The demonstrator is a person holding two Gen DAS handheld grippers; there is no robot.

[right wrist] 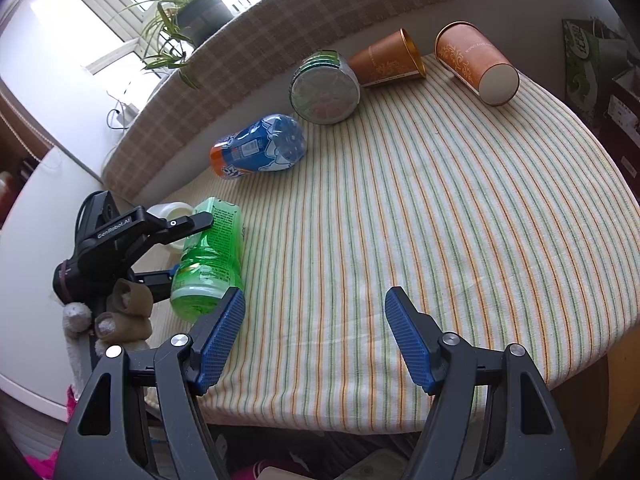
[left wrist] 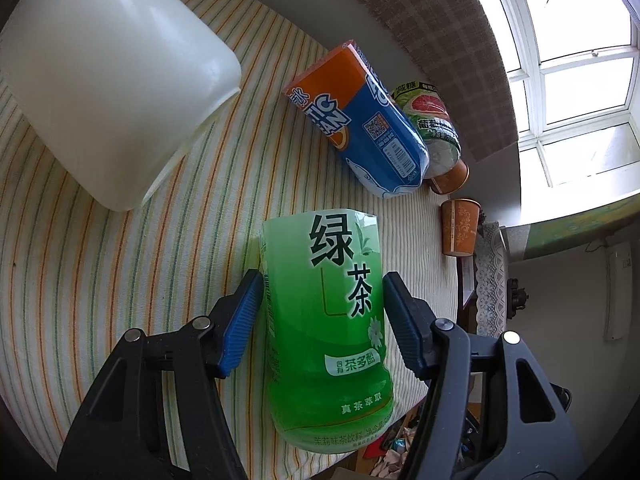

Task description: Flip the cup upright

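left gripper [left wrist: 322,304] jaws pinching green tea cup [left wrist: 326,320], lying on its side near the striped tabletop [right wrist: 400,208] left edge. right gripper [right wrist: 316,334] jaws spread, holding nothing, just beside it.

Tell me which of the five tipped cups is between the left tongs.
The green tea cup, with large Chinese characters, lies between the left tongs, near the table edge. The blue-orange cup, grapefruit cup and two brown paper cups lie farther away, ungripped.

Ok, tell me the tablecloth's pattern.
Tablecloth: cream with thin green and orange stripes, clearest in the right wrist view.
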